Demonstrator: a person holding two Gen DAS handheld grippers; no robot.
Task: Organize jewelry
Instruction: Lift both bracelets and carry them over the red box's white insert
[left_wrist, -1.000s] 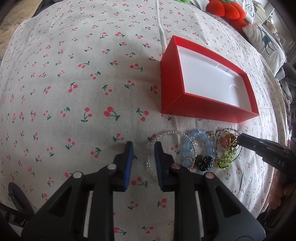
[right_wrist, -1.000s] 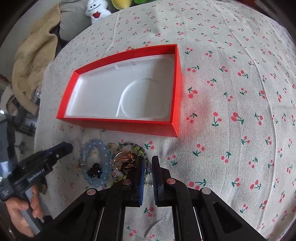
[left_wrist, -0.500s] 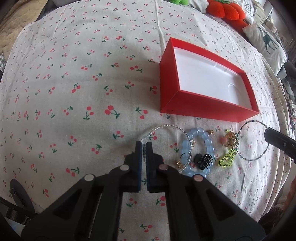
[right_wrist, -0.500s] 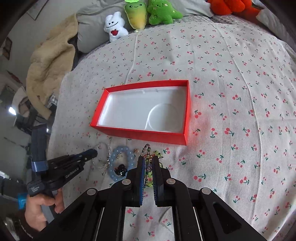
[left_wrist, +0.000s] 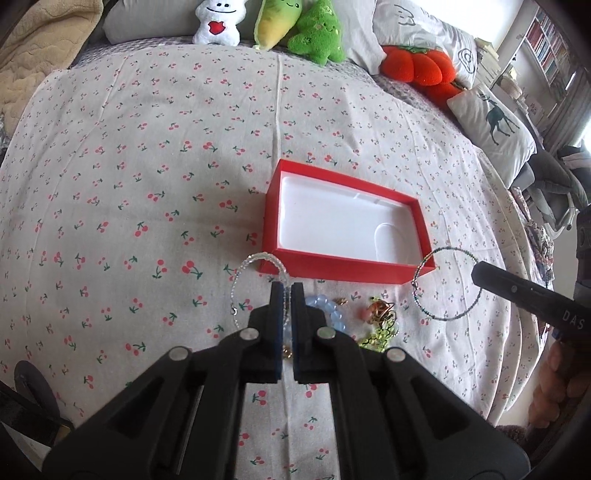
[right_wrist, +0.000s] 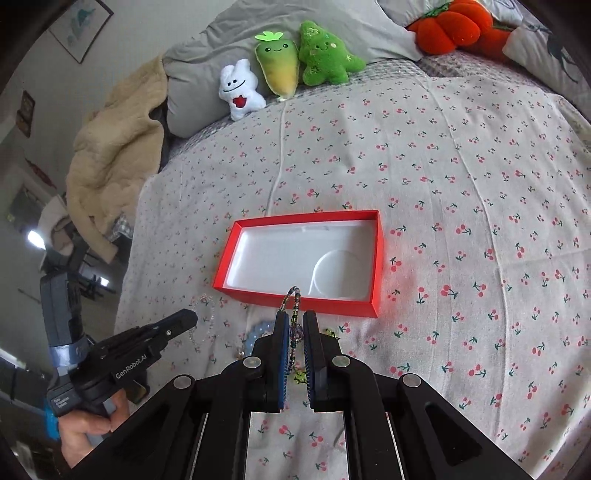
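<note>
Right wrist view: left tongs (right_wrist: 184, 319), marked "GenRobot.AI", pinch a clear bracelet (left_wrist: 255, 284); right tongs (right_wrist: 294, 325) pinch a dark bead bracelet (right_wrist: 293, 306).

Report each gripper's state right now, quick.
Left gripper: closed on the clear beaded bracelet, lifted off the bedspread.
Right gripper: closed on the dark beaded bracelet, hanging near the red box.

Box (left_wrist: 280, 218): red walls, white liner. Bedsheet (left_wrist: 147, 166): off-white, red cherry print with green stems. Clear bead bracelet (left_wrist: 240, 273); dark green-teal bead bracelet (left_wrist: 476, 302); pale blue chunky bead bracelet (left_wrist: 332, 314). Plushes: white (right_wrist: 240, 90), yellow-green (right_wrist: 279, 66), green (right_wrist: 325, 57), orange-red (right_wrist: 450, 24).
</note>
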